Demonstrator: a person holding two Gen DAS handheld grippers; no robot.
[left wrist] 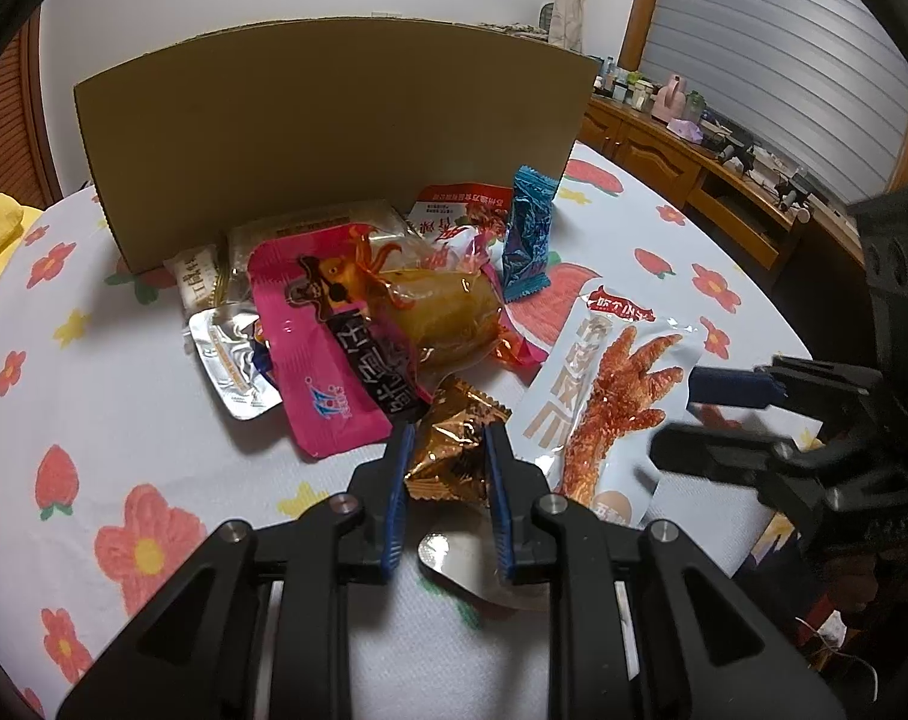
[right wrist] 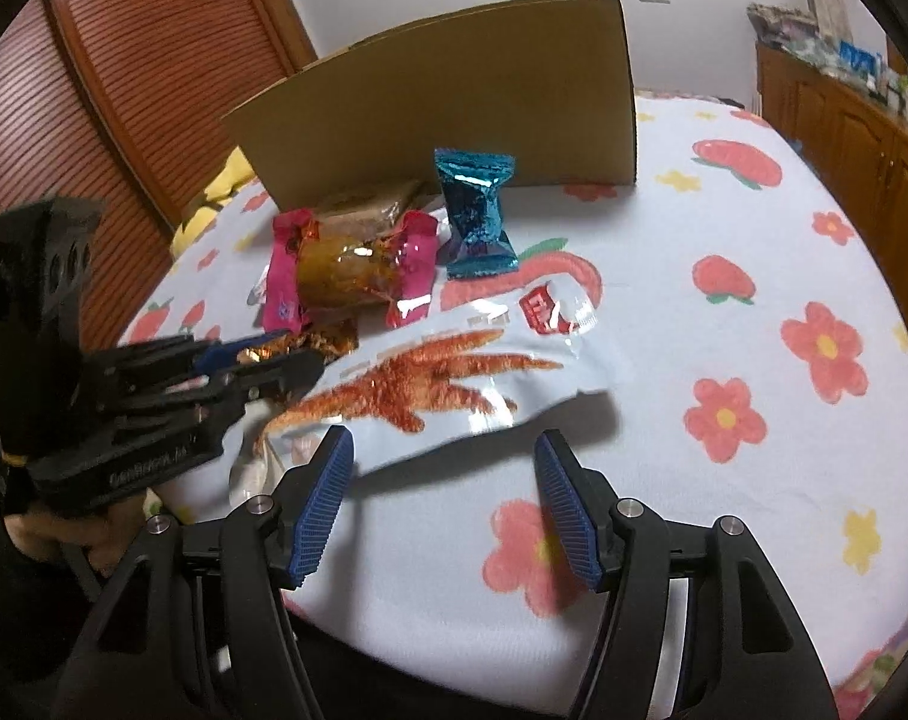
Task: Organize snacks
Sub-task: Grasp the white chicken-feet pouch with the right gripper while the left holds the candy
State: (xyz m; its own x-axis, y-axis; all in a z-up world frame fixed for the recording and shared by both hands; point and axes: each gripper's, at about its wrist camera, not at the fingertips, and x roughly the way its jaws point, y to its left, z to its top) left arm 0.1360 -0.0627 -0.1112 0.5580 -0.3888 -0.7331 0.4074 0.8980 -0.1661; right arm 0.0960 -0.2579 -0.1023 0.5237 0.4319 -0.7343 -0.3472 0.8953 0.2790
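Left gripper (left wrist: 447, 450) pinches the gold packet (left wrist: 454, 450) — right gripper (right wrist: 441, 456) spread wide, empty — next, lift it toward the box (left wrist: 333, 138).

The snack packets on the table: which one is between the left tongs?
The small gold-brown foil packet, between the left tongs. The other packets lie farther away.
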